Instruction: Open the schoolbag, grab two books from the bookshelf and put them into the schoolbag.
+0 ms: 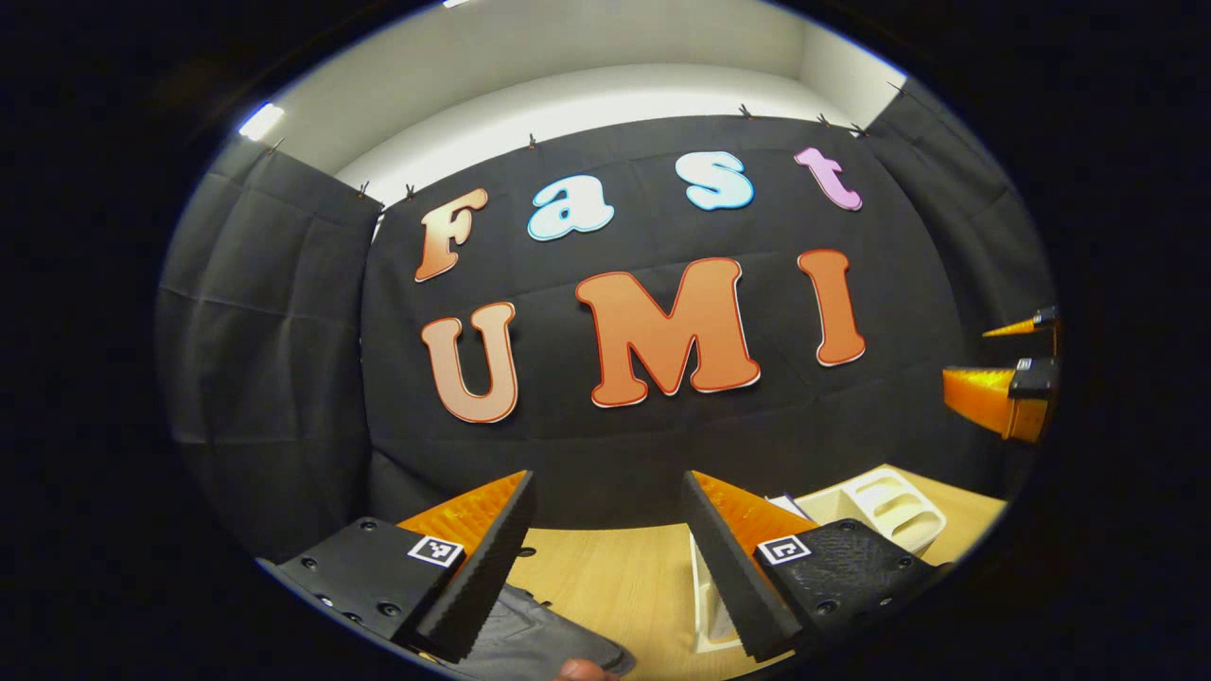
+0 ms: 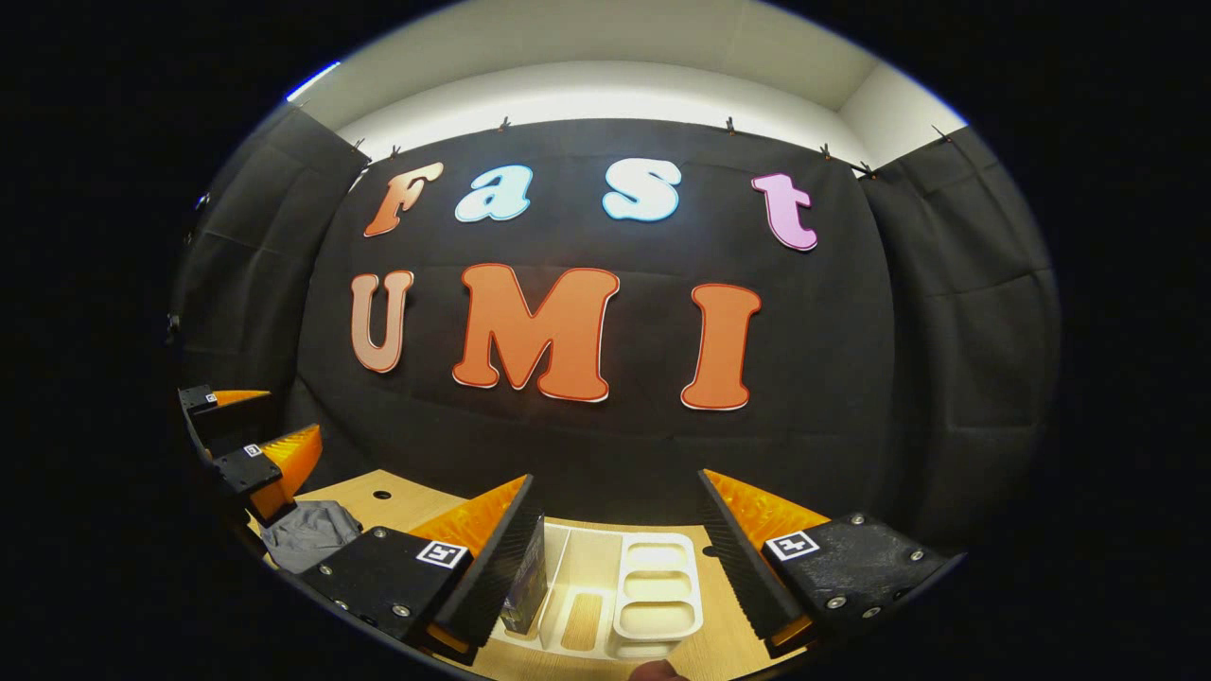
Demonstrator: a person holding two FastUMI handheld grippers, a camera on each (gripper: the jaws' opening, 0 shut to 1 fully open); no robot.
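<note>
Grippers first: you hold both of them raised above the wooden table, facing the black cloth wall. Your left gripper has its fingers spread wide with nothing between them; in the right gripper view you can see it off to the left of the bookshelf, fingers apart there too. Your right gripper is likewise spread wide and grips nothing, and in the left gripper view it hangs at the far right, above and to the right of the bookshelf.

Take the white bookshelf as your landmark. It lies on the table directly beneath and between your right gripper's fingers, a pale rack with rounded slots. A dark book stands in it at its left end, just behind your right gripper's left finger; you cannot tell from here whether more than one book is there. In the left gripper view the same bookshelf sits to the right of your left gripper's right finger.

The grey schoolbag lies on the table well to the left of the bookshelf, below your left gripper. In the left gripper view the schoolbag is beneath the left finger; whether it is open you cannot tell.
</note>
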